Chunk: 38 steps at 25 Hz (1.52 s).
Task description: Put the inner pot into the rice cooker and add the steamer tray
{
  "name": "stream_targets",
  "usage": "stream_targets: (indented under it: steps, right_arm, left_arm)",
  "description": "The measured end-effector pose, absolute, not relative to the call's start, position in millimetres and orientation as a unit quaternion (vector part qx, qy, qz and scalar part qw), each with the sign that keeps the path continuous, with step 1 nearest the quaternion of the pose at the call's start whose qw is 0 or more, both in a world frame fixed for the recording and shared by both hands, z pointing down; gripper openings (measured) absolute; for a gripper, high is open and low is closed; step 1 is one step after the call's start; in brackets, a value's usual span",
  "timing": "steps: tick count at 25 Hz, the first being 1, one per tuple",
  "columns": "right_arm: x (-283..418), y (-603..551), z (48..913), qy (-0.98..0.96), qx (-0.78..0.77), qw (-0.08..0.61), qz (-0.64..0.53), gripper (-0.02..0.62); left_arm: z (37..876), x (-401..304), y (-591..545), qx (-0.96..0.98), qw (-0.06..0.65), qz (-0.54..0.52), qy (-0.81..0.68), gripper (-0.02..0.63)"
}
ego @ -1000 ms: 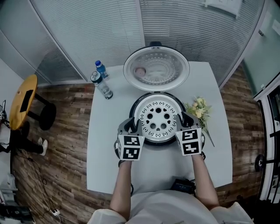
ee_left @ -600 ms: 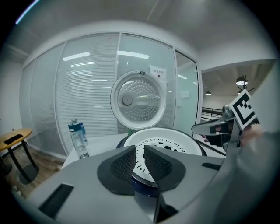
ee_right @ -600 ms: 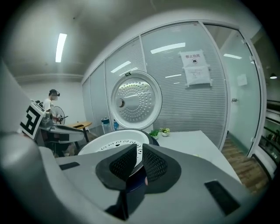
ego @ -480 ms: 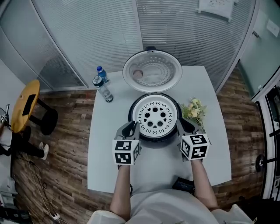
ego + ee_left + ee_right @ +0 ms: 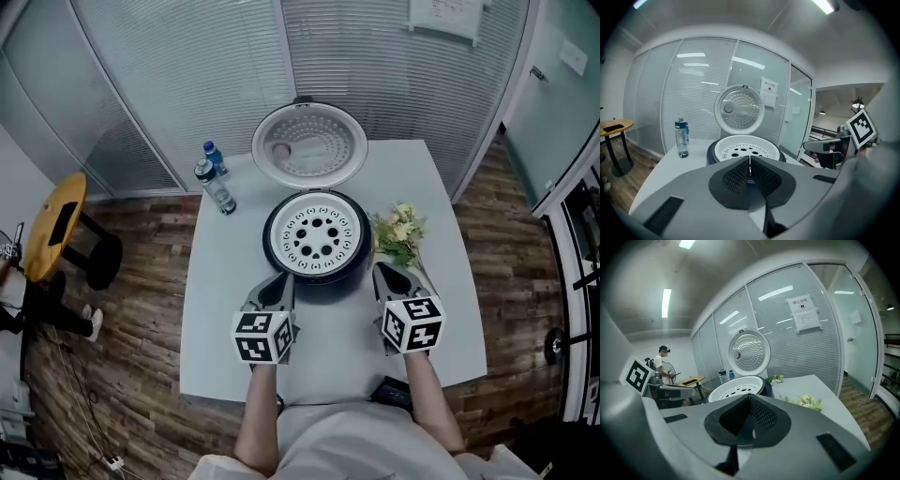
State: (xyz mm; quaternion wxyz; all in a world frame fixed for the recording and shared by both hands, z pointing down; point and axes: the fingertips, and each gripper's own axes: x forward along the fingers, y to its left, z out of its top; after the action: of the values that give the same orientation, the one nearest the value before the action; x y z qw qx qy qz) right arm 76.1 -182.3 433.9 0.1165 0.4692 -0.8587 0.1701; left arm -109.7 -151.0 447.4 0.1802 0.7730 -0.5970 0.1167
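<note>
Jaws just closed on nothing, the left tongs (image 5: 278,285) and right tongs (image 5: 387,277) have pulled back toward the near edge of the tabletop (image 5: 221,319); steamer tray (image 5: 317,235) sits in the rice cooker (image 5: 321,277) mid-tabletop, so loading looks finished.

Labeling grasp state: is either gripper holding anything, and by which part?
Nothing held. Left gripper and right gripper jaws have just been closing, now shut with nothing between them; the steamer tray sits in the cooker, untouched.
</note>
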Motion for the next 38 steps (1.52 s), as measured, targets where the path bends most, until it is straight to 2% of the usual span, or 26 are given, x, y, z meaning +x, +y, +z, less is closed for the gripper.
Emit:
stream_targets:
  steps: [16,38]
  right_arm:
    - [99.4,-158.3,431.7,-0.856,0.473,0.102,0.18,0.017]
    - [101.4,-155.4,442.4,-0.862,0.459,0.129,0.17,0.016]
  left_arm:
    - [439.5,-87.6,-133.6,0.783,0.187,0.099,-0.585,0.011]
    - [443.1,-74.8,-131.8,0.792,0.21,0.072,-0.569,0.011]
